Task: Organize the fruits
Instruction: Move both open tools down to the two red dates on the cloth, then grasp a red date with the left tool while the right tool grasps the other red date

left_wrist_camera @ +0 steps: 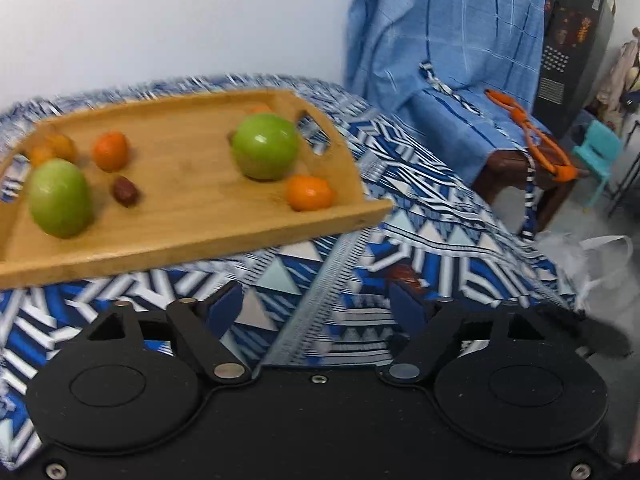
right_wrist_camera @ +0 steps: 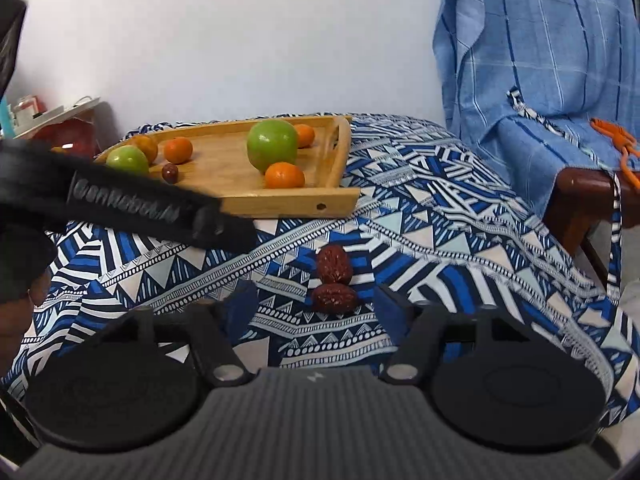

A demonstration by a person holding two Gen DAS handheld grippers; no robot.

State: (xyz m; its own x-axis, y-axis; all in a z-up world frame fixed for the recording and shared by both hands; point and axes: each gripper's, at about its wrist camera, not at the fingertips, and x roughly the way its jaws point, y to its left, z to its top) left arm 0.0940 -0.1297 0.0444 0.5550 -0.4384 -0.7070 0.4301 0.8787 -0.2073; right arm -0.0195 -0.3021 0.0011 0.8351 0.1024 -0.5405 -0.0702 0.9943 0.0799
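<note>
A wooden tray (left_wrist_camera: 192,248) (right_wrist_camera: 280,204) sits on the patterned tablecloth. It holds two green apples (left_wrist_camera: 266,147) (left_wrist_camera: 60,204), several small oranges (left_wrist_camera: 310,192) (left_wrist_camera: 111,151) and one red date (left_wrist_camera: 125,191). Two more red dates (right_wrist_camera: 334,264) (right_wrist_camera: 334,298) lie on the cloth just ahead of my right gripper (right_wrist_camera: 314,308), which is open and empty. My left gripper (left_wrist_camera: 316,308) is open and empty over the cloth in front of the tray; one date (left_wrist_camera: 404,274) shows beside its right finger. The left gripper's body (right_wrist_camera: 120,200) crosses the right wrist view.
The table (right_wrist_camera: 460,232) is covered with a blue and white patterned cloth. A chair draped in light blue cloth (left_wrist_camera: 460,60) (right_wrist_camera: 540,60) stands to the right with an orange strap (left_wrist_camera: 532,140) on it. A white wall is behind. A turquoise small chair (left_wrist_camera: 596,148) stands far right.
</note>
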